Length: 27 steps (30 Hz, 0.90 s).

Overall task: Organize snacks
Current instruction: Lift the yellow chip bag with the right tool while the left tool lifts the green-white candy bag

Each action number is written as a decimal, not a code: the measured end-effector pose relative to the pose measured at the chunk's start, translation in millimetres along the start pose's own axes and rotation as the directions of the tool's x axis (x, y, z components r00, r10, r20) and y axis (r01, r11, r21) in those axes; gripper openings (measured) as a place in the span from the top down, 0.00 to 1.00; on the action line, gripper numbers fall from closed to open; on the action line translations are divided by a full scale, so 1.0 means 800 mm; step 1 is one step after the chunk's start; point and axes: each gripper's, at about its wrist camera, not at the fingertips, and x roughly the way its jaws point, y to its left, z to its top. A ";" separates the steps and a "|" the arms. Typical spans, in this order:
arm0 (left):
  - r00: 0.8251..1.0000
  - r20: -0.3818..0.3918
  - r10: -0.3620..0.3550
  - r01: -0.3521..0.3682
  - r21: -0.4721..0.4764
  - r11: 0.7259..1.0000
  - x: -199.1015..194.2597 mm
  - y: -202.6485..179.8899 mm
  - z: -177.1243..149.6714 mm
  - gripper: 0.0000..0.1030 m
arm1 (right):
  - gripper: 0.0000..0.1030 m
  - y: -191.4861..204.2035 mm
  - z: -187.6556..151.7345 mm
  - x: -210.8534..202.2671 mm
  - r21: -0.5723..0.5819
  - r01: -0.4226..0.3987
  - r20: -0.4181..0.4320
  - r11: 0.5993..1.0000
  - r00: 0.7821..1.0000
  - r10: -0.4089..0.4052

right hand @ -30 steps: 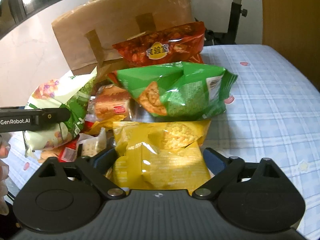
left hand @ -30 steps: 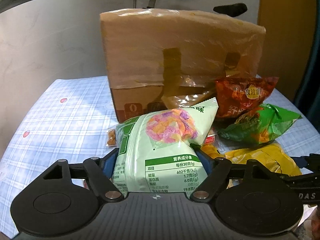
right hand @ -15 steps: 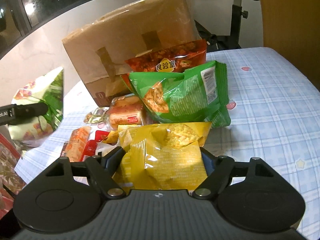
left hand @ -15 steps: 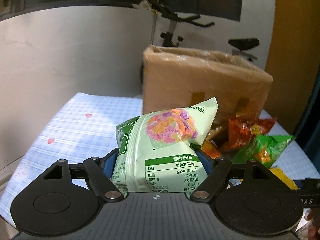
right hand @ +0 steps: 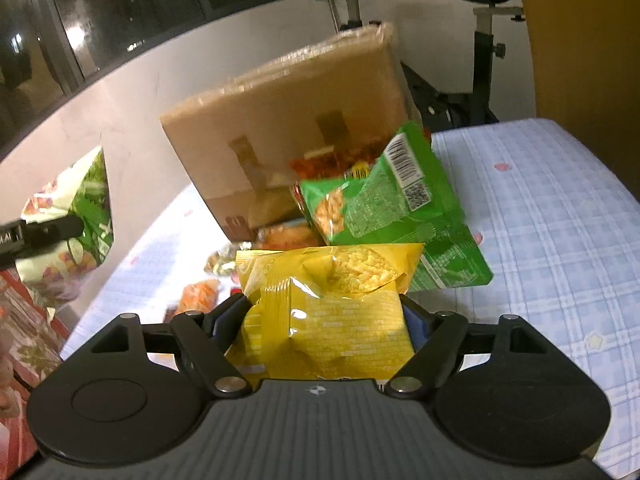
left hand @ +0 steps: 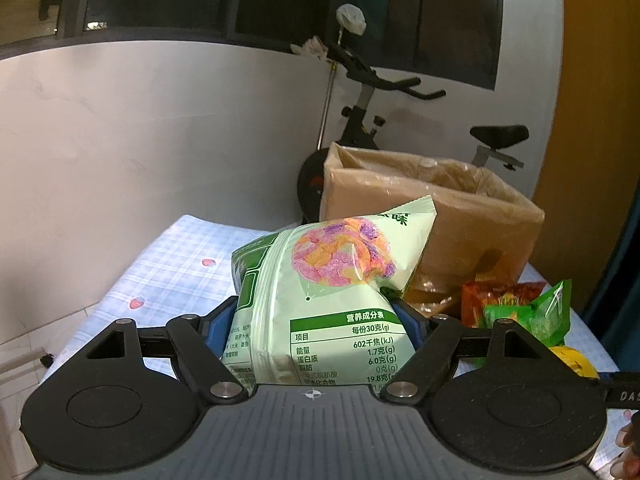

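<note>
Snack bags (left hand: 320, 300) lengthwise, pointing away.

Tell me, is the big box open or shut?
Open. The left wrist view looks over the box rim, showing its inner walls and no lid or flaps across.

Both wrist views look slightly downward, sharing the cardboard box (left hand: 432, 216)

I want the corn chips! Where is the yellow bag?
In the right wrist view, the yellow bag sits between the right hand-held gripper fingers, just in front of the green bag.
</note>
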 end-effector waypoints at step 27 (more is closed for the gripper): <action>0.995 0.097 0.020 -0.022 0.015 1.000 -0.037 0.004 0.026 0.22 | 0.22 -0.002 0.045 -0.050 0.007 -0.003 0.147 1.000 0.989 0.002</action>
